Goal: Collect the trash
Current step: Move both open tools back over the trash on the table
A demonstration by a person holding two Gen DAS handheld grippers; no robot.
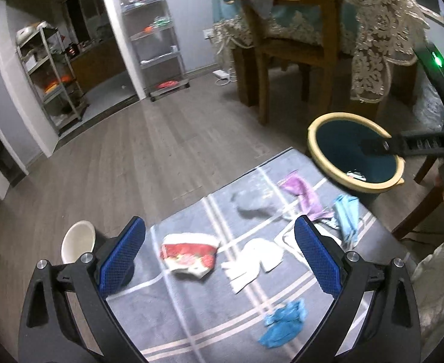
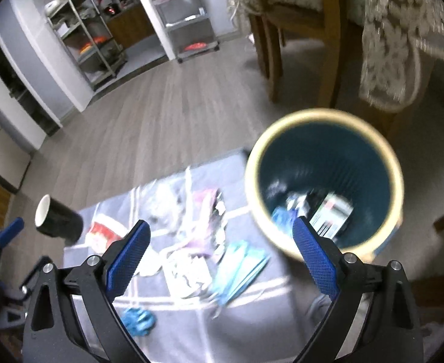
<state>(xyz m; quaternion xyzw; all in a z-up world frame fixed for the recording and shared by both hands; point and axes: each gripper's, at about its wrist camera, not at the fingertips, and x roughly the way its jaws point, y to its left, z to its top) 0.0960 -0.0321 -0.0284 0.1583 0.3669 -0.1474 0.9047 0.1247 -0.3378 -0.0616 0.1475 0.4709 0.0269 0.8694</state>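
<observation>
Red-and-white wrapper lies between the open left claw

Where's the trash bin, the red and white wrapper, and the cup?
trash bin (image 2: 324, 178): right wrist view, on its blue inside wall.
red and white wrapper (image 1: 188, 255): left wrist view, on its red middle.
cup (image 2: 60, 219): right wrist view, on its black side.

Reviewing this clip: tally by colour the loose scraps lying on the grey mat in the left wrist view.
Blue or teal: 2 (crumpled blue scrap, teal wrapper)
Purple: 1 (purple piece)
White: 1 (white paper)
Red and white: 1 (red-and-white wrapper)
Grey: 1 (grey wad)
Total: 6
</observation>
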